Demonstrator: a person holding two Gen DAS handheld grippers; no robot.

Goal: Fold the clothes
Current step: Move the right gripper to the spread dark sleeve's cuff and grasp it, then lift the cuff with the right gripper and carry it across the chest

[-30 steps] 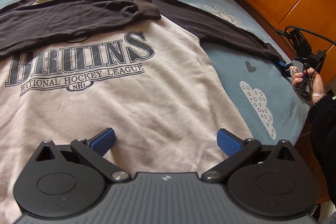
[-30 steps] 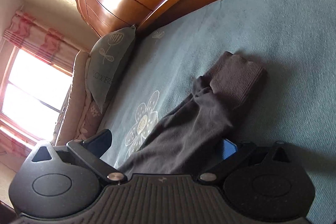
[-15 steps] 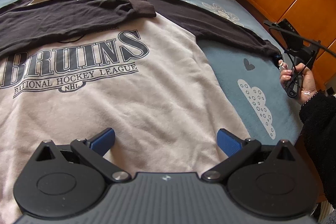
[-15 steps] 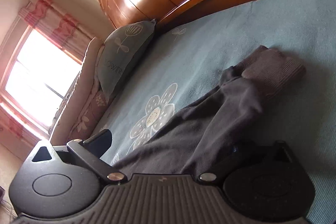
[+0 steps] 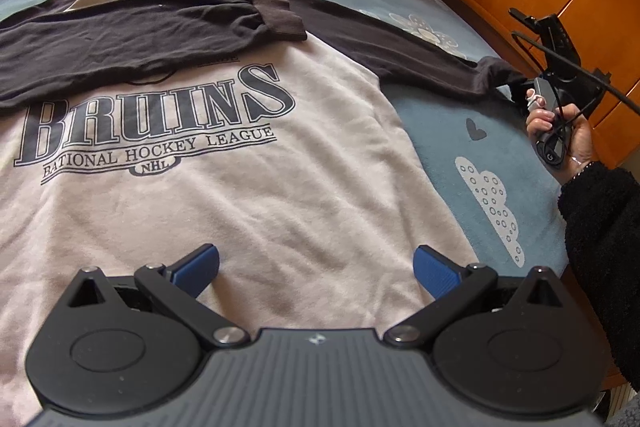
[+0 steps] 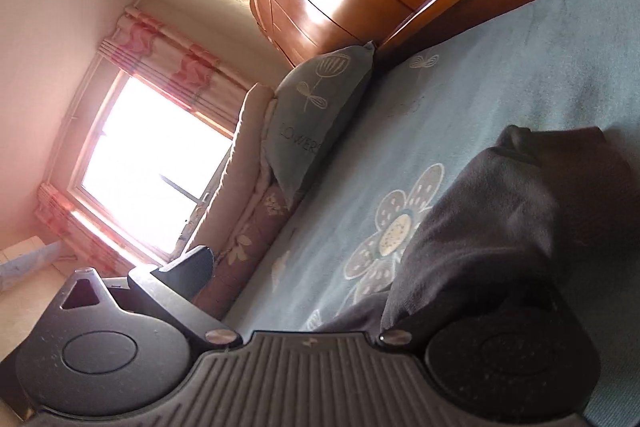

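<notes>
The sweatshirt lies flat mid-bed. The left gripper hovers wide, empty. The right gripper lifts the sleeve near the bed's edge; its grip is hidden, and a shallow pinch could let the sleeve slip free.

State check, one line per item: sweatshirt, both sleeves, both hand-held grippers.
sweatshirt: flat on the bed, print up, body unfolded
folded sleeve: laid across the chest
outstretched sleeve: extended sideways, cuff at the right hand-held gripper
left hand-held gripper: open, empty, above the hem
right hand-held gripper: sleeve drapes over one finger; closure unclear
</notes>
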